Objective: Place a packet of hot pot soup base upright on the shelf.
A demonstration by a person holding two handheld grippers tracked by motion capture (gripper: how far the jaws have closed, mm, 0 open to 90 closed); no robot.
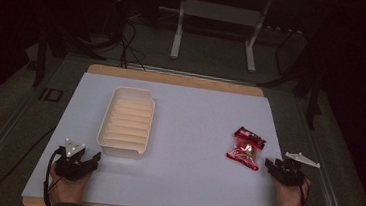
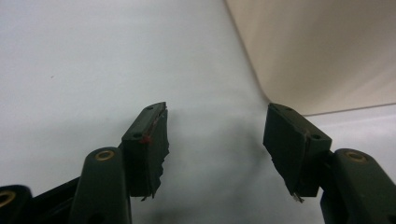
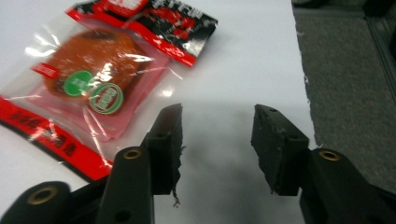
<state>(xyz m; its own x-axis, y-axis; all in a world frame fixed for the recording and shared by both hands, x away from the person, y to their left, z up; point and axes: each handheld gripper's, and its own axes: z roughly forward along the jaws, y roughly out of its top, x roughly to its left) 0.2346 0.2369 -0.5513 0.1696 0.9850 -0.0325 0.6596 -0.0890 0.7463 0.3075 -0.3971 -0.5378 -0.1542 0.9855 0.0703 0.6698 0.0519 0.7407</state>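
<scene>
Right gripper view: right hand-held gripper [image 3: 217,135] spread, empty | snack packet [image 3: 93,79] cut off at left | left hand-held gripper [image 2: 215,140] spread

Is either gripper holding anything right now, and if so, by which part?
Nothing is held. The right gripper stands open beside the red snack packet, not touching it; the left gripper is open near the white tray.

Tray [image 1: 126,122] left on table [image 1: 189,184]; snack packets [image 1: 245,148] right.
</scene>
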